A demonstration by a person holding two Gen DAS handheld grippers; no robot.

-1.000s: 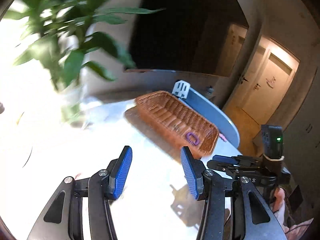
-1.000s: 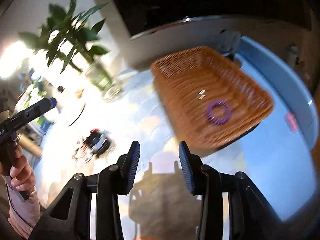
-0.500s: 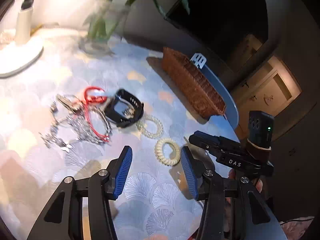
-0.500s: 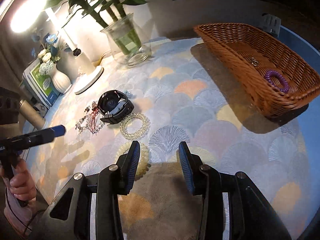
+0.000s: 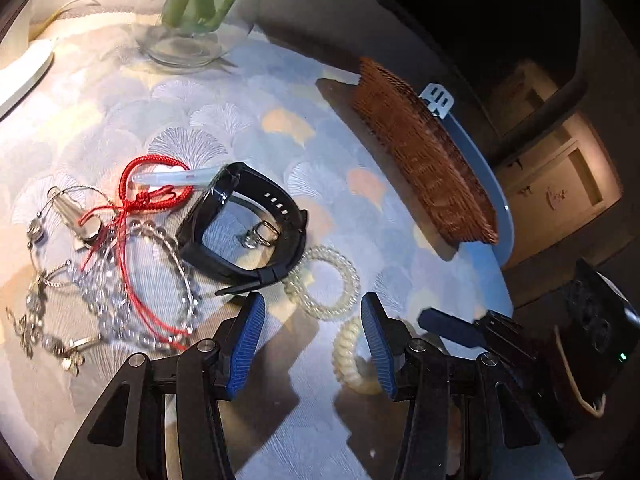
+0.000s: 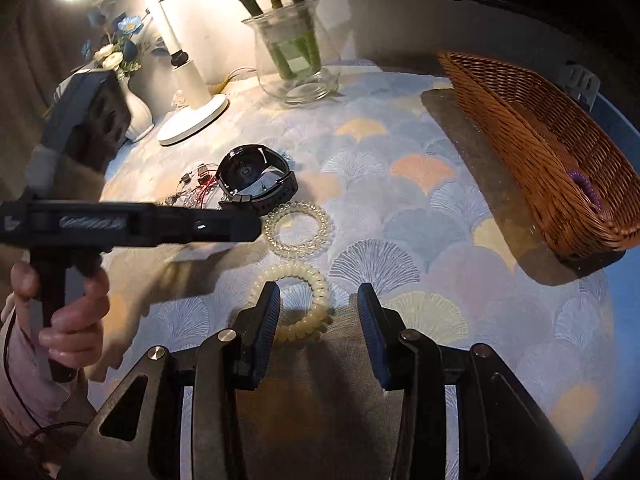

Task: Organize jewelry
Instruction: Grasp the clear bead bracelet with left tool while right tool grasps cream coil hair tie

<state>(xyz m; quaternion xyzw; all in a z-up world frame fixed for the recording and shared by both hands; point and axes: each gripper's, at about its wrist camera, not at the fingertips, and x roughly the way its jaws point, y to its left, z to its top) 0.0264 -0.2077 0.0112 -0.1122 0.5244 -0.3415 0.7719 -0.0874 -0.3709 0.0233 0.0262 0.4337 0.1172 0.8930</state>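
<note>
A jewelry pile lies on the patterned table: a black watch (image 5: pixel 244 224) (image 6: pixel 256 178), a red cord bracelet (image 5: pixel 148 196), silver chains (image 5: pixel 60 240), a clear coil hair tie (image 5: pixel 324 282) (image 6: pixel 298 230) and a cream coil hair tie (image 5: pixel 352 360) (image 6: pixel 292 300). A wicker basket (image 6: pixel 540 152) (image 5: pixel 424 152) at the right holds a purple coil tie (image 6: pixel 586 186). My left gripper (image 5: pixel 312 340) is open just short of the clear tie. My right gripper (image 6: pixel 318 316) is open, low over the cream tie.
A glass vase with green stems (image 6: pixel 296 56), a white lamp base (image 6: pixel 192 116) and a small white flower vase (image 6: pixel 132 108) stand at the back. The blue table edge (image 6: pixel 624 320) runs along the right.
Both grippers have swung down from looking at the basket and plant and moved in close to the jewelry pile. Both stay open.
</note>
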